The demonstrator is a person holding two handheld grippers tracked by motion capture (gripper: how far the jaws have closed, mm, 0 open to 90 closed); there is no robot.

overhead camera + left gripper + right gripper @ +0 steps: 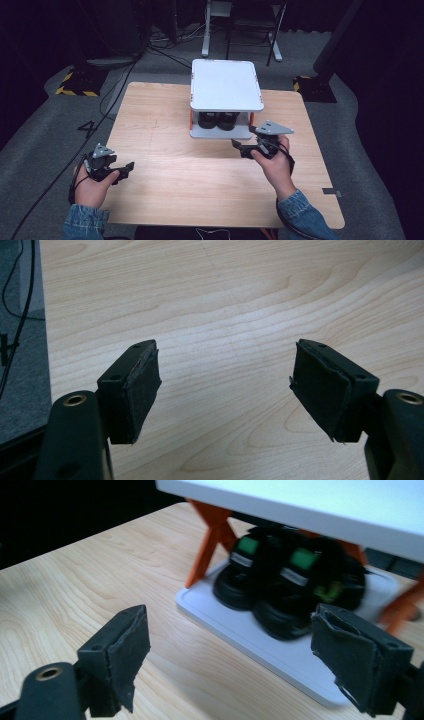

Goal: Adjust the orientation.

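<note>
Two small black shoes with green tabs (pixel 285 587) sit side by side on the lower tray of the white two-level rack with orange struts (pixel 227 85) at the far middle of the pale wooden table (pixel 175 170), so the placing looks done. Each shoe's long axis runs front to back, one end facing the person. Right tool (pixel 246 148), jaws apart and empty, hangs just before the rack; left tool (pixel 121 171), also apart and empty, rests at the table's near left edge.
</note>
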